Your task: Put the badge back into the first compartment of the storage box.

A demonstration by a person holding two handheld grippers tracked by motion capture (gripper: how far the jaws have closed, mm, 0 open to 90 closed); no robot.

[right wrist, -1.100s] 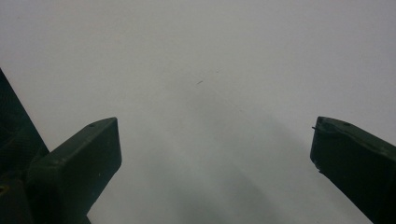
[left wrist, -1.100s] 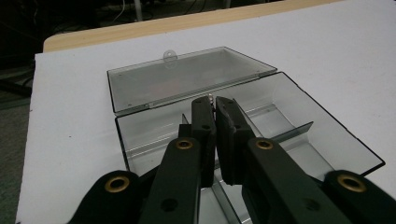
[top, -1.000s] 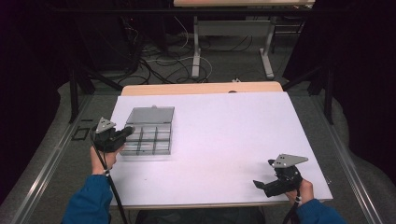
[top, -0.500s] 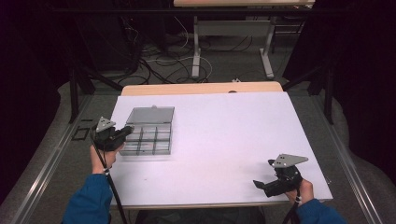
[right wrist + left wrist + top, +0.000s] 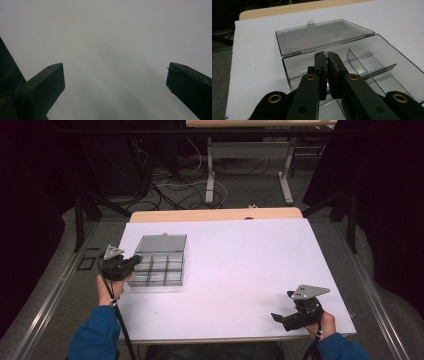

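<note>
A clear grey plastic compartment box [image 5: 161, 272] lies at the table's left, its lid [image 5: 162, 243] folded back flat behind it. My left gripper [image 5: 136, 260] hovers over the box's left edge. In the left gripper view its jaws are shut [image 5: 326, 53] on a tiny silvery metal piece [image 5: 325, 52] at their tips, above the box's near-left compartment [image 5: 299, 67]; the lid [image 5: 322, 35] lies beyond. My right gripper [image 5: 278, 318] rests near the front right corner, far from the box. In the right gripper view it stands open [image 5: 113, 72] over bare white table [image 5: 112, 37], nothing between its fingers.
The white table top [image 5: 240, 255] stretches between box and right gripper. Its wooden far edge [image 5: 215, 214] borders floor with cables and desk legs [image 5: 210, 180]. The compartments I can see hold nothing visible.
</note>
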